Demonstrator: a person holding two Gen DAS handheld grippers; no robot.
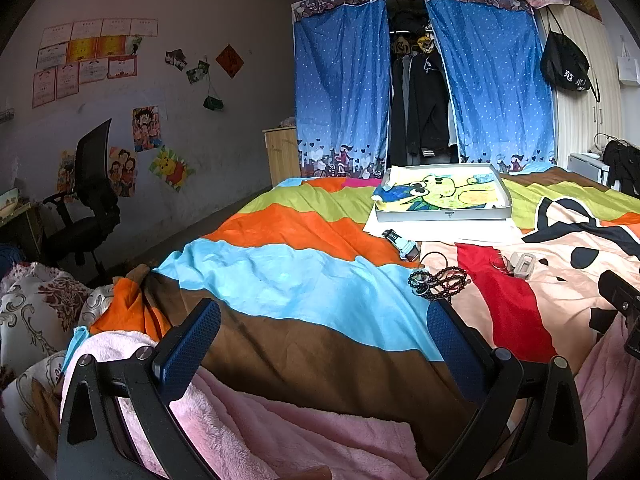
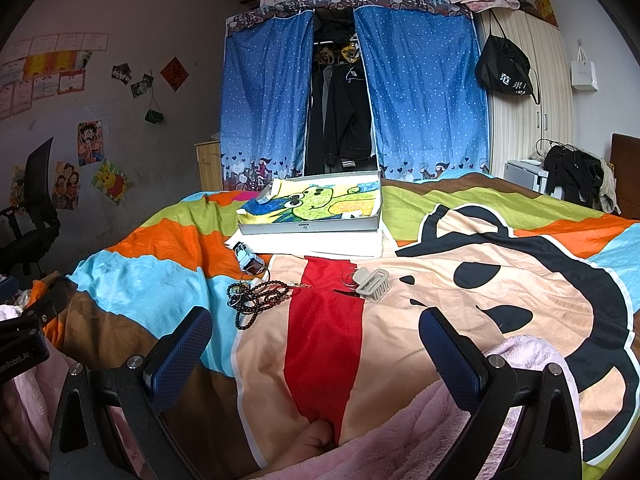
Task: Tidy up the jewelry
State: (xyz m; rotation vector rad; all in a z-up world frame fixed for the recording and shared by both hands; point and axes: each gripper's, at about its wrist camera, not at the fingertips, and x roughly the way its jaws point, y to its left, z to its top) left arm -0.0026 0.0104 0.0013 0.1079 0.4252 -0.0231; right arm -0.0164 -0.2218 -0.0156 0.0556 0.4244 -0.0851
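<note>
On the colourful bedspread lie dark bead strings (image 1: 440, 282) (image 2: 256, 298), a watch (image 1: 402, 245) (image 2: 248, 261), a grey hair claw (image 1: 523, 265) (image 2: 374, 283) and thin ring-shaped pieces (image 1: 502, 262) (image 2: 347, 277) beside the claw. Farther back sits a shallow grey box (image 1: 505, 213) (image 2: 378, 222) lined with a green cartoon drawing. My left gripper (image 1: 324, 324) hangs open above the blanket, short of the beads and to their left. My right gripper (image 2: 316, 332) is open too, low over the red patch, nearer than the claw. Neither holds anything.
White paper sheets (image 1: 448, 230) (image 2: 320, 246) lie under the box. A pink fleece (image 1: 280, 432) (image 2: 400, 440) covers the bed's near edge. A black office chair (image 1: 88, 200) stands at the left wall. A blue-curtained wardrobe (image 1: 344, 88) stands beyond the bed.
</note>
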